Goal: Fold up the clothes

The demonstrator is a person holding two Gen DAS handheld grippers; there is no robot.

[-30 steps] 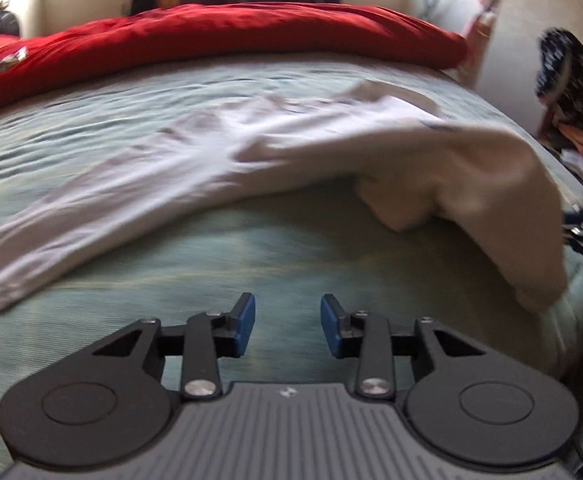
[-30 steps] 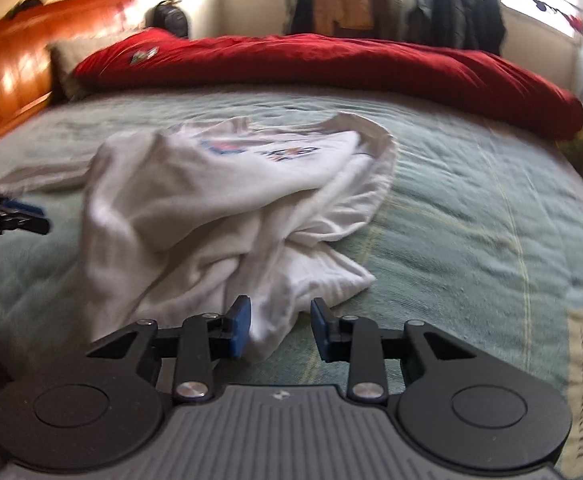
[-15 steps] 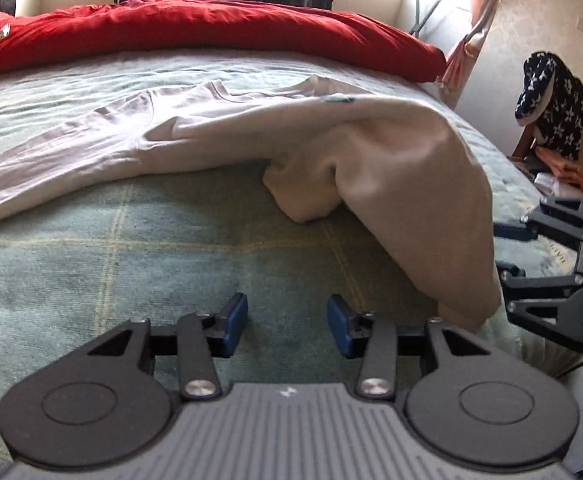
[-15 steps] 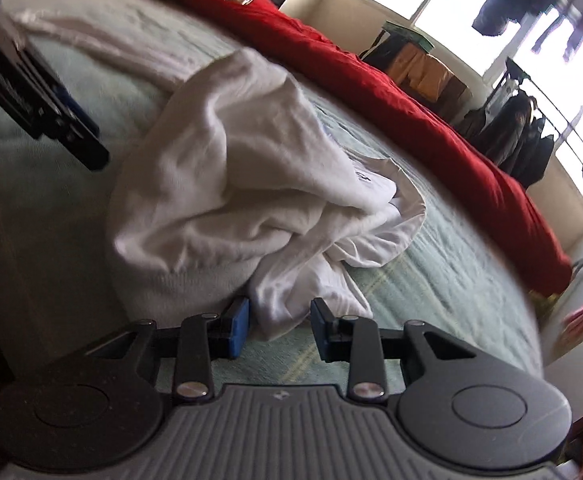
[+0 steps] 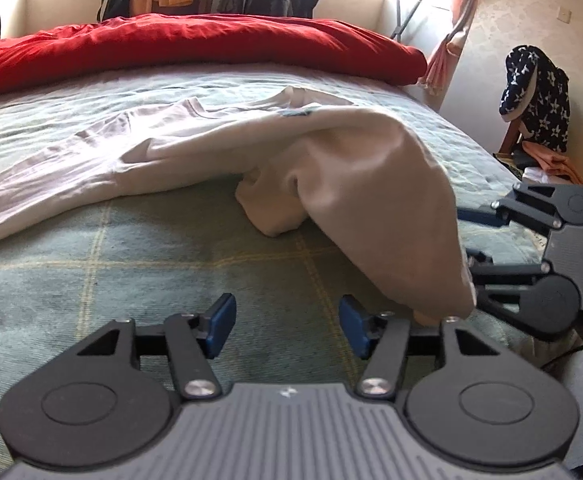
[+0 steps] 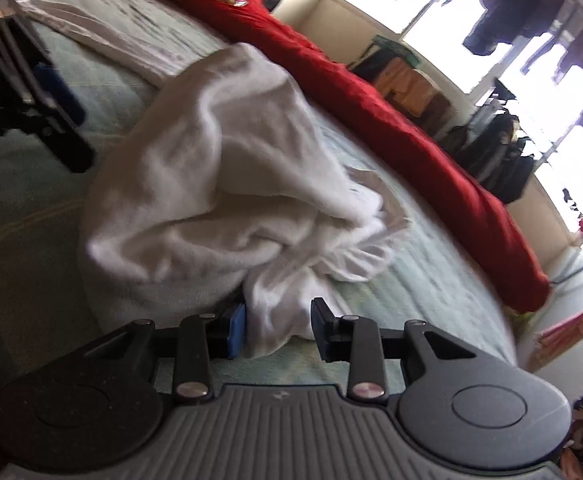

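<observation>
My right gripper was open around a bit of the white shirt bunched at twelve o'clock on the bed, my left gripper wide and empty, so a thin pinch could slip.

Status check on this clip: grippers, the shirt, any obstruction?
Left gripper open, empty, over green bedspread. Right gripper open, white shirt fabric between its fingers, not clamped. Shirt bunched, unfolded. Nothing in the way.

Soft matt white cloth shirt on a woven, perhaps quilted, green bedcover; red duvet faintly sheeny.
</observation>
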